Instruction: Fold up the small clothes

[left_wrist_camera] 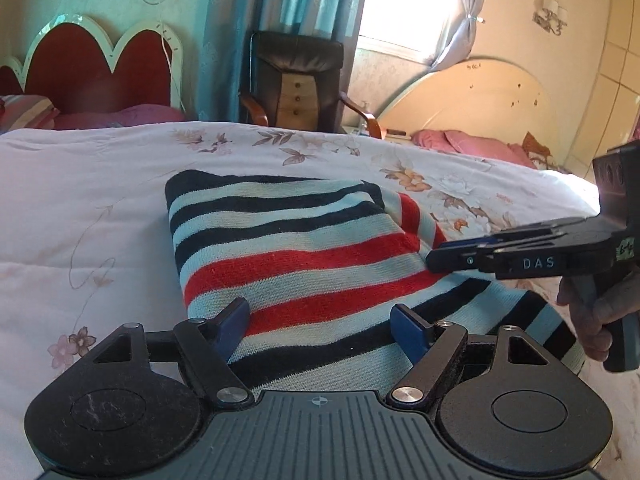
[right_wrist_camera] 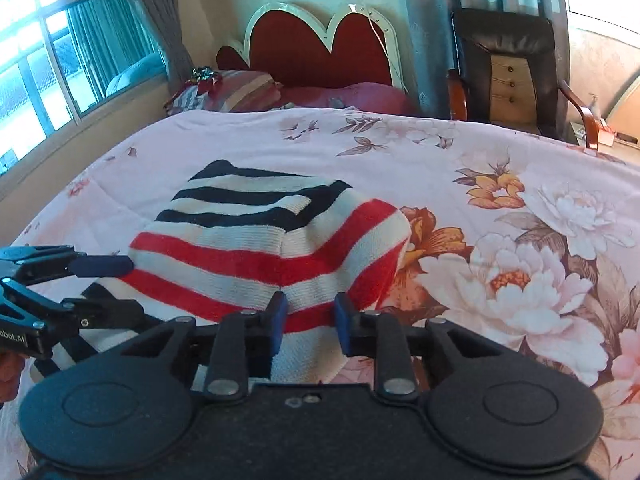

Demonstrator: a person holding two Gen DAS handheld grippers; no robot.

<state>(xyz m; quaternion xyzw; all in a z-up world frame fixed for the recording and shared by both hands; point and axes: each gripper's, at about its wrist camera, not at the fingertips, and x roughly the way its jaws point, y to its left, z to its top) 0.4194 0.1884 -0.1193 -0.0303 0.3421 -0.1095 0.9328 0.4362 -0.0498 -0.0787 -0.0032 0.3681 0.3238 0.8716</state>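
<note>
Fingers (left_wrist_camera: 236, 320) of the left gripper (left_wrist_camera: 324, 326) are seen spread wide apart at the bottom of the left wrist view, over the near edge of the striped sweater (left_wrist_camera: 296, 256), with nothing clamped. Those of the right gripper (right_wrist_camera: 310, 318) are set a narrower gap apart at lower centre of the right wrist view, with red-striped knit seen between them; whether it is pinched cannot be told. The floral quilt (right_wrist_camera: 460, 152) fills the middle of both views, and the folded sweater is laid on it, centre frame. A black armchair (right_wrist_camera: 506, 68) is seen at upper right, a red headboard (right_wrist_camera: 320, 48) at upper centre.
</note>
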